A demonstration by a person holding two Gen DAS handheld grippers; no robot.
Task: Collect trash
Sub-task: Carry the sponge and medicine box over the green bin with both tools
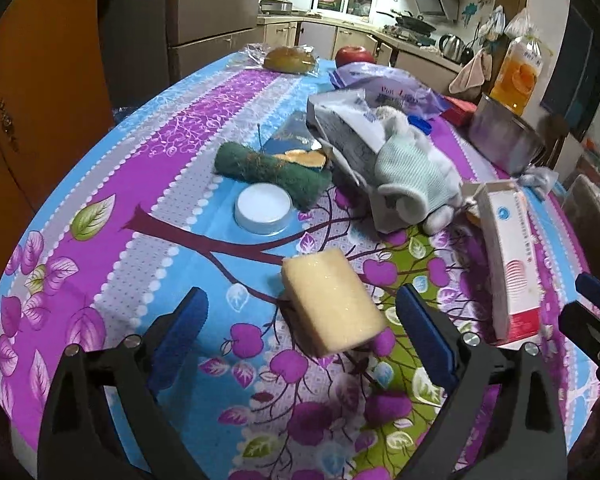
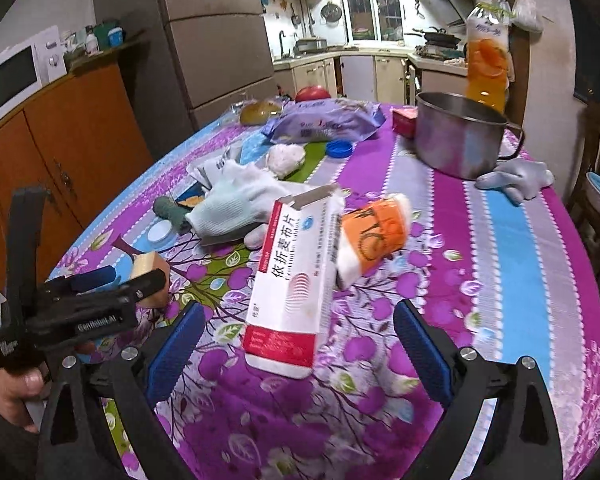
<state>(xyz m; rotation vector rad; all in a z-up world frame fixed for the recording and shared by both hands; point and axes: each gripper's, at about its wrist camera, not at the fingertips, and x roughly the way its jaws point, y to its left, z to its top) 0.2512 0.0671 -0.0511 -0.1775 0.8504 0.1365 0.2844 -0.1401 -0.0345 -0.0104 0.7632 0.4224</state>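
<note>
My left gripper is open, its jaws to either side of a yellow sponge block lying on the flowered tablecloth; no pad touches it. My right gripper is open around the near end of a white and red medicine box, with gaps on both sides. An orange and white crumpled cup lies against the box. The box also shows in the left wrist view. The left gripper shows at the left of the right wrist view.
A white glove, green scouring pad, white lid, blue cap, purple packet, steel pot, grey glove, juice bottle, bread and apple lie beyond.
</note>
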